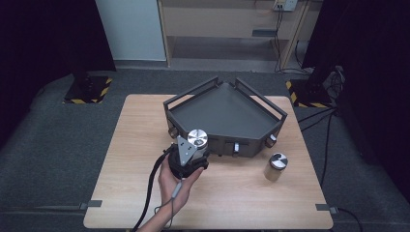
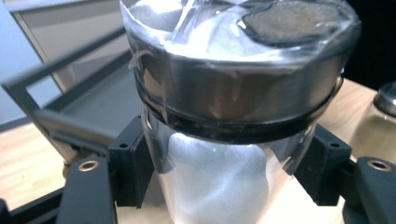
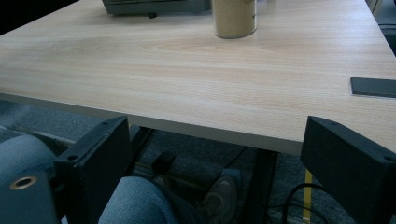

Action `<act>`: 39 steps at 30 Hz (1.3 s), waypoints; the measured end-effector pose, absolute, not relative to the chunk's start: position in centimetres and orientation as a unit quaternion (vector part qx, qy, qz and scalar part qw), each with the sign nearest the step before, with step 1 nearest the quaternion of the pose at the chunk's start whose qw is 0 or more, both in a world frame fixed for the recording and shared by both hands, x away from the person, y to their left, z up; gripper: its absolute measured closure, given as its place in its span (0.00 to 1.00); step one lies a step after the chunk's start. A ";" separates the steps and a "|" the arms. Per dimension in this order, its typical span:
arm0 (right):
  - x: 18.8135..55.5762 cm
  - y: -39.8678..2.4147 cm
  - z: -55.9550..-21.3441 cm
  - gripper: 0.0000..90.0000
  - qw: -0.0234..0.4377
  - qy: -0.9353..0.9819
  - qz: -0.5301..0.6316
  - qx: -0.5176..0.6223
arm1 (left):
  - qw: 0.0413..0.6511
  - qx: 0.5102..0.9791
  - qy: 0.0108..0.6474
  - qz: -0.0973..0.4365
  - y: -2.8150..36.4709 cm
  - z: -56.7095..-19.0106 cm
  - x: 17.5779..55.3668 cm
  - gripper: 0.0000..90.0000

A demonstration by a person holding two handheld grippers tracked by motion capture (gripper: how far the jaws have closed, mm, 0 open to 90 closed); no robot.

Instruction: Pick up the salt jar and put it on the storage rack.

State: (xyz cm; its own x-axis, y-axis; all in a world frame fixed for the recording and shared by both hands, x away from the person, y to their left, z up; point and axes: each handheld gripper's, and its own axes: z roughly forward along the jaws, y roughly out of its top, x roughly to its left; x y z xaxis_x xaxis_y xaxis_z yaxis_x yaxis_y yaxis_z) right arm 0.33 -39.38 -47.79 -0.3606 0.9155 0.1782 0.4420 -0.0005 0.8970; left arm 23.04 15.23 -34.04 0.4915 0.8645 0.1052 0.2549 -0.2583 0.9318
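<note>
A: What's the biggest thing here?
B: The wooden table (image 1: 145,159). On its far half sits a dark, corner-shaped tray (image 1: 225,113) with railed sides.

A: And smaller than that?
B: The left claw (image 1: 193,151), held in the person's hand (image 1: 173,186) just in front of the tray's near wall. Its jaws are clamped on a glass shaker (image 2: 219,154) with white contents and a shiny metal cap, gripping the glass body just below the cap. In the high view the shaker sits upright in the claw beside the tray's front edge.

A: The right claw (image 3: 219,163)?
B: Jaws spread wide, nothing between them, low by the table's near edge above the person's knees.

A: Anything else?
B: A second shaker (image 1: 275,167) with tan contents stands alone on the table, right of the tray's front corner.
</note>
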 end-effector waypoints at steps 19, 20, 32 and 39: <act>0.3 -39.5 -47.8 0.10 0.241 0.664 0.487 0.513 | 0.483 0.713 0.370 0.348 14.0 -30.7 25.4 0.33; 0.3 -39.5 -47.8 0.10 0.242 0.665 0.486 0.513 | 0.483 0.711 0.369 0.353 13.9 -30.4 25.8 0.33; 0.4 -39.6 -47.9 0.10 0.240 0.664 0.484 0.516 | 0.487 0.702 0.368 0.366 13.2 -28.6 28.0 0.33; 0.4 -39.6 -47.8 0.10 0.241 0.662 0.485 0.518 | 0.486 0.700 0.368 0.372 12.6 -27.9 29.4 0.33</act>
